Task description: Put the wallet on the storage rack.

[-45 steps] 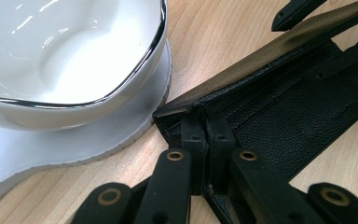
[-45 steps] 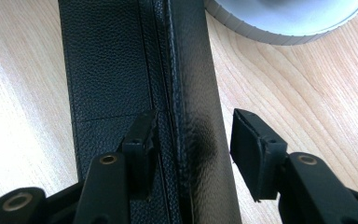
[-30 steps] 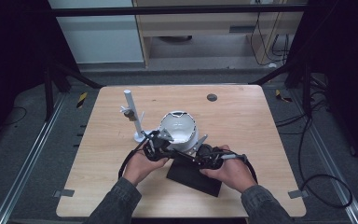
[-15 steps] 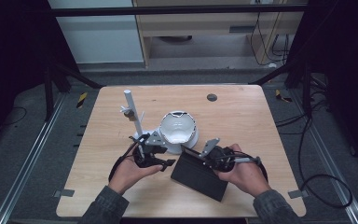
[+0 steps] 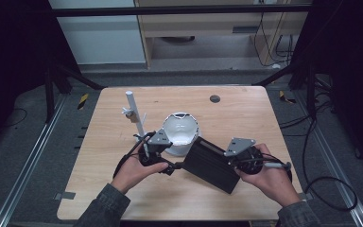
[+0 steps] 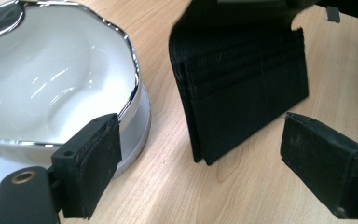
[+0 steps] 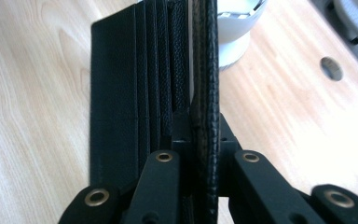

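Observation:
A black wallet (image 5: 208,163) with several card slots hangs tilted above the wooden table, its flaps spread apart. My right gripper (image 5: 230,161) is shut on the wallet's textured outer flap (image 7: 206,70), while the slotted inner flaps (image 7: 121,84) fan out to the left. My left gripper (image 5: 175,166) is at the wallet's left end. Its jaws have just been opening and stand wide apart (image 6: 209,163). The wallet (image 6: 247,88) lies ahead of them and touches neither pad. A white bowl (image 5: 179,130) with a silver rim sits just behind the left gripper.
A white post on a small stand (image 5: 133,111) rises left of the bowl. A round dark hole (image 5: 214,99) marks the table (image 5: 246,113) near its far edge. A cable loops on the floor to the right.
The left gripper let go of the wallet and opened. The right hand drew away to the right and upward with the wallet, and the wallet's flaps spread.

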A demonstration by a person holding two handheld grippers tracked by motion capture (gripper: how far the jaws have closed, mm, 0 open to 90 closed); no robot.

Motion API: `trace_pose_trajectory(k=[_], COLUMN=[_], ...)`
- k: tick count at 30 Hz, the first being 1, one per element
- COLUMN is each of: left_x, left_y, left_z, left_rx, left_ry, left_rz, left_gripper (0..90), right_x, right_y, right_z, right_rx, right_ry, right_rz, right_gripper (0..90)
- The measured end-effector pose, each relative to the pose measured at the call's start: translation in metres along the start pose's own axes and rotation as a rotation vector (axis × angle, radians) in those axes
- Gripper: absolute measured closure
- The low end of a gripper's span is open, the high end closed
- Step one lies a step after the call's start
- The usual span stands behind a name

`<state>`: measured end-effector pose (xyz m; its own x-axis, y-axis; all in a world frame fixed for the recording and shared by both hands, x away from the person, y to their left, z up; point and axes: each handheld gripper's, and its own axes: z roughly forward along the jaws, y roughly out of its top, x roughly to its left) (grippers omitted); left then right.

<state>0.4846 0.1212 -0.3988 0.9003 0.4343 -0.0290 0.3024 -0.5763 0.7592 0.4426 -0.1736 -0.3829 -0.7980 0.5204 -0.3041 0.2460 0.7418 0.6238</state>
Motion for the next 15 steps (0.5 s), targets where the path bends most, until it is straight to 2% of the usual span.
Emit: trace_pose_trajectory(k=[8,11,15], left_x=[0.004,0.005,0.007], left_y=[0.017,0.020,0.023], left_z=[-0.004,-0.004,-0.003], left_rx=[-0.013,-0.029,-0.019], left_ry=[-0.003,-0.008,-0.011], left_rz=[0.042,0.035,0.051], left_gripper=[12.0,11.9,11.9], right_x=[-0.011,-0.015,-0.018], right_y=[0.003,0.005,0.008], right_z=[-0.017,-0.022,-0.026], right_rx=[-0.082,-0.126,-0.170], right_ry=[-0.026,-0.028,-0.035], right_rz=[0.008,0.012,0.013], right_gripper=[84.5,84.5,84.5])
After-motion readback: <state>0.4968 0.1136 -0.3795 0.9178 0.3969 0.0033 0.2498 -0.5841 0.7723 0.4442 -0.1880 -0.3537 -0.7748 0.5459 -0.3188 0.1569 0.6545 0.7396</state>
